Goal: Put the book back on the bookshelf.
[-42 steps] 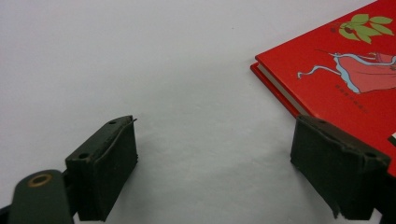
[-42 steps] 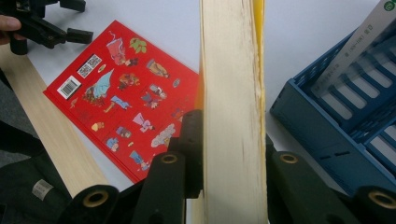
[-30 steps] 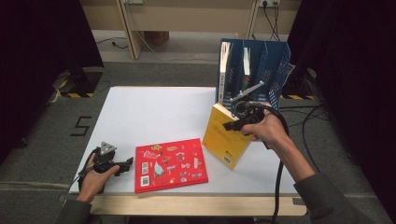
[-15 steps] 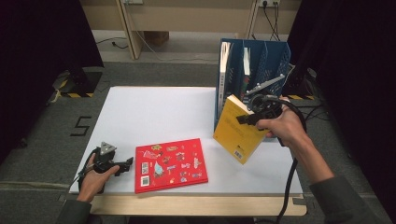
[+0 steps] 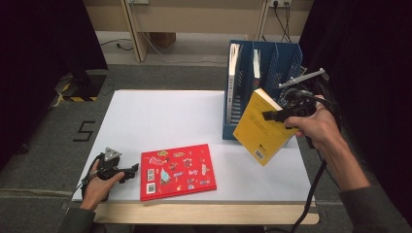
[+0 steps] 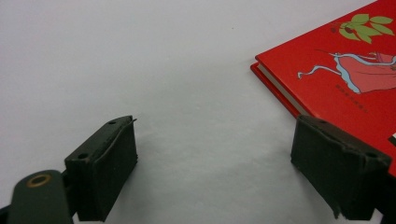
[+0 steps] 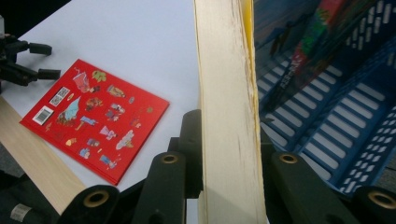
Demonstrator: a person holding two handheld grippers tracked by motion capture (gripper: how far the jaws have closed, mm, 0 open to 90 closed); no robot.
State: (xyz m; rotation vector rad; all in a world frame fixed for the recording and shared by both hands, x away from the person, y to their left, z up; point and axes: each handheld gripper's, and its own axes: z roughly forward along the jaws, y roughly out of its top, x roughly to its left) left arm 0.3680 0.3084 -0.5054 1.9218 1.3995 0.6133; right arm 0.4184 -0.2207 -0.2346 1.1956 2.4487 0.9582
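Observation:
My right gripper (image 5: 272, 115) is shut on a yellow book (image 5: 262, 127) and holds it tilted in the air, just in front of the blue file rack (image 5: 274, 63). In the right gripper view the book's cream page edge (image 7: 229, 116) runs up between the jaws. A red book (image 5: 177, 171) lies flat near the table's front edge. My left gripper (image 5: 132, 170) rests on the table just left of the red book, jaws open and empty. In the left gripper view the red book's corner (image 6: 336, 74) lies beside the right-hand jaw.
The blue file rack stands at the white table's (image 5: 160, 116) back right with books upright in its left slots (image 5: 234, 73). A light wooden strip (image 5: 194, 213) edges the table's front. Dark curtains hang at both sides.
The right gripper has lifted the yellow book up and back, toward the blue rack, and tilted it more. The left gripper and red book have stayed put.

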